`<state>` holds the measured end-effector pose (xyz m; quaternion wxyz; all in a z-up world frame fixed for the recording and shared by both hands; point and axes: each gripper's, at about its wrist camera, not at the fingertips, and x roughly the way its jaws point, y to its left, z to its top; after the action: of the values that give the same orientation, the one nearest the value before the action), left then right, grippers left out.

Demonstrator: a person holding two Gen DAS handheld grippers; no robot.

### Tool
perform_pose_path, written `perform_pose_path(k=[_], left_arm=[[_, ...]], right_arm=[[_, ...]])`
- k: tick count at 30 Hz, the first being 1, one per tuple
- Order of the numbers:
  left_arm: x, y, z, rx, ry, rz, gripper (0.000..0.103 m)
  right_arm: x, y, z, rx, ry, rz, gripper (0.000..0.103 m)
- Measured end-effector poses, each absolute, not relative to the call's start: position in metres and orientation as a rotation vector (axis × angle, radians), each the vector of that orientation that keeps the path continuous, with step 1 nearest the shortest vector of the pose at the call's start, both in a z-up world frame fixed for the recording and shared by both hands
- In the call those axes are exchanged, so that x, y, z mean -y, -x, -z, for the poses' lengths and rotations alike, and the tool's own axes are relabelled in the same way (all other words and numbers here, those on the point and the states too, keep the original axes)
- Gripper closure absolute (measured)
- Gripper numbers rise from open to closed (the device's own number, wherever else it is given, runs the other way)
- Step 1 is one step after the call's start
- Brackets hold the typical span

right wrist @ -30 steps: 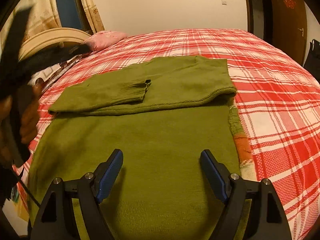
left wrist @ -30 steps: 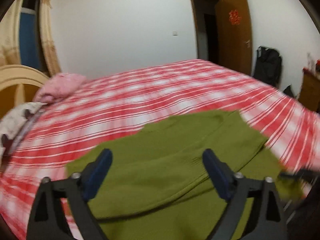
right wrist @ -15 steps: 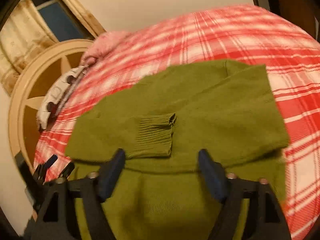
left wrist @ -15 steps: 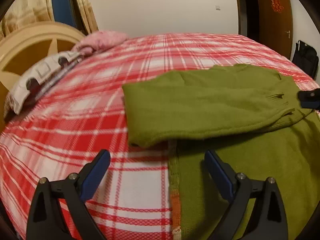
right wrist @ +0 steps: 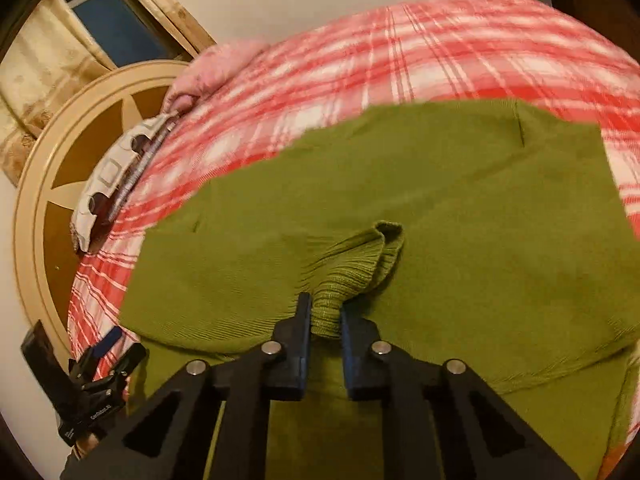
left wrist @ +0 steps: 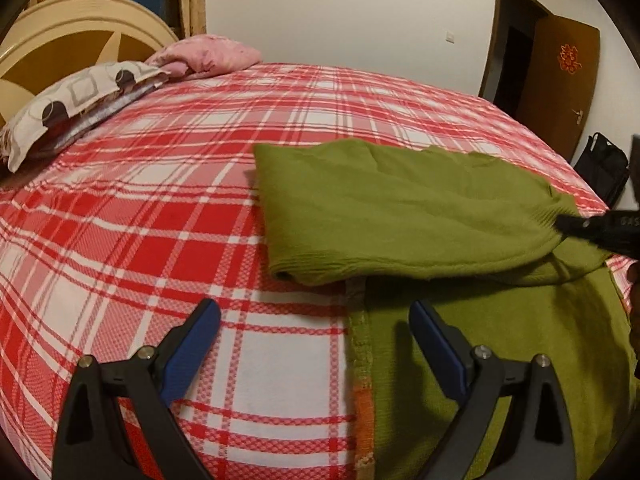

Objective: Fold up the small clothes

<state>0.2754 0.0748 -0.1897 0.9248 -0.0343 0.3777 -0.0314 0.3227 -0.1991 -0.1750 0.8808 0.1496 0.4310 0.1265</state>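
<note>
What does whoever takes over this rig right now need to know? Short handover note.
Right tool: shut on the ribbed sleeve cuff of the green sweater.
Left tool: open, empty, over the sweater's left edge, above the plaid bedspread.
Done: the sleeve is folded across the sweater's body.
Left: place or release the cuff, then finish folding; the lower part nearest the tools lies unfolded.
</note>
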Motion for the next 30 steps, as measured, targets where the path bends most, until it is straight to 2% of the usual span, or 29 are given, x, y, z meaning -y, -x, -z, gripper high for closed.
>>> perform_pose_path(k=[6, 11, 20, 24, 26, 28, 30], left_arm=[[-0.071, -0.278, 0.192, -0.793, 0.045, 0.052, 0.005], [-0.071, -0.280, 0.194, -0.807, 0.030, 0.036, 0.005], [-0.071, -0.280, 0.195, -0.815, 0.023, 0.034, 0.005], [-0.071, -0.280, 0.193, -0.809, 0.026, 0.027, 0.005], [-0.071, -0.279, 0.188, -0.801, 0.014, 0.021, 0.005], [-0.069, -0.277, 0.175, -0.760, -0.005, 0.024, 0.005], [-0.067, -0.279, 0.157, -0.708, -0.011, 0.027, 0.005]], right_arm=[[0.207, -0.315, 0.130, -0.758, -0.244, -0.240, 0.093], [0.230, -0.314, 0.116, -0.719, -0.269, -0.217, 0.093], [0.275, -0.316, 0.146, -0.771, -0.291, -0.094, 0.092], [0.289, -0.322, 0.173, -0.862, -0.323, -0.051, 0.091], [0.294, -0.318, 0.180, -0.886, -0.332, -0.024, 0.081], [0.298, -0.309, 0.176, -0.868, -0.312, 0.005, 0.063], [0.298, -0.301, 0.170, -0.846, -0.280, 0.023, 0.055]])
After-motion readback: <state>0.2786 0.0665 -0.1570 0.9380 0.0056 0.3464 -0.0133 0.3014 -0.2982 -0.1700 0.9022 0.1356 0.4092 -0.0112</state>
